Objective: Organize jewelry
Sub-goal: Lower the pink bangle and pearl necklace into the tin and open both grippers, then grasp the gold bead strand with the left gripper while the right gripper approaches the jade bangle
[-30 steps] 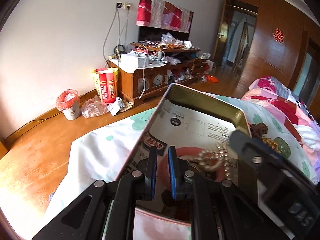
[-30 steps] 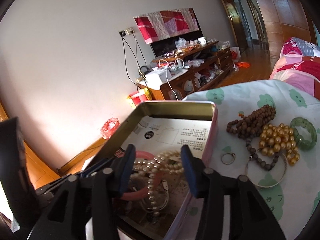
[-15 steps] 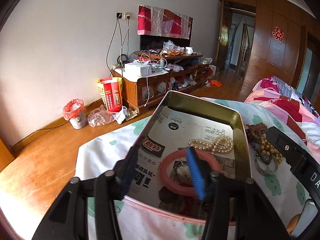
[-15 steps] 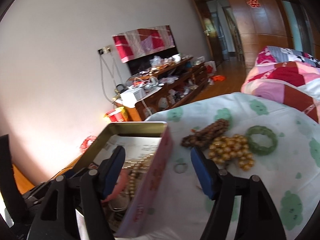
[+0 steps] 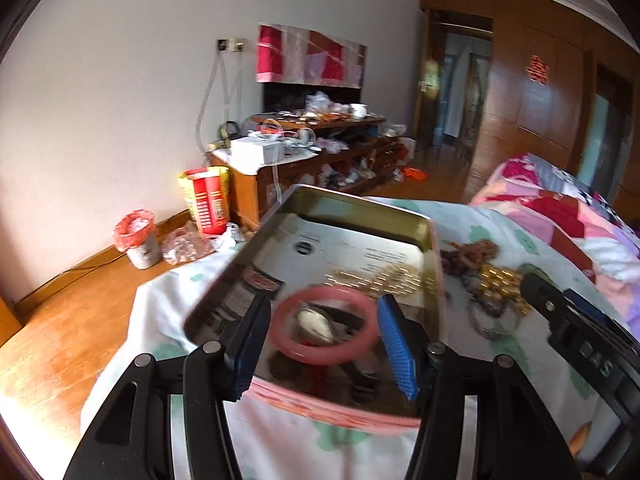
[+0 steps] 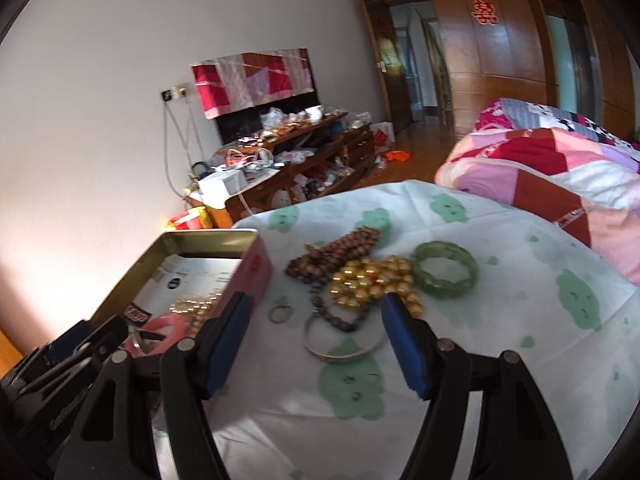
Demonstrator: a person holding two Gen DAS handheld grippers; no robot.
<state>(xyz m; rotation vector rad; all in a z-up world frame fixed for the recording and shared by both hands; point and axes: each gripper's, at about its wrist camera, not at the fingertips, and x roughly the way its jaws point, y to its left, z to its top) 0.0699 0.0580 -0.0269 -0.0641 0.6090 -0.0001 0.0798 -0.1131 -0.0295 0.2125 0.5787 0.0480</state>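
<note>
Both grippers, left (image 5: 320,344) and right (image 6: 316,340), have spread their fingers apart, empty; silver bangle (image 6: 340,344) at twelve o'clock: stiff, slippery; pinch its rim.

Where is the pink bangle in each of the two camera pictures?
Left wrist view: the pink bangle lies inside the tin, low in the middle, framed by the tool's two fingers.
Right wrist view: only part of it shows, in the lower left, behind the tool's left finger.
Shared landmark: the gold beads on the cloth to the right of the tin.
</note>
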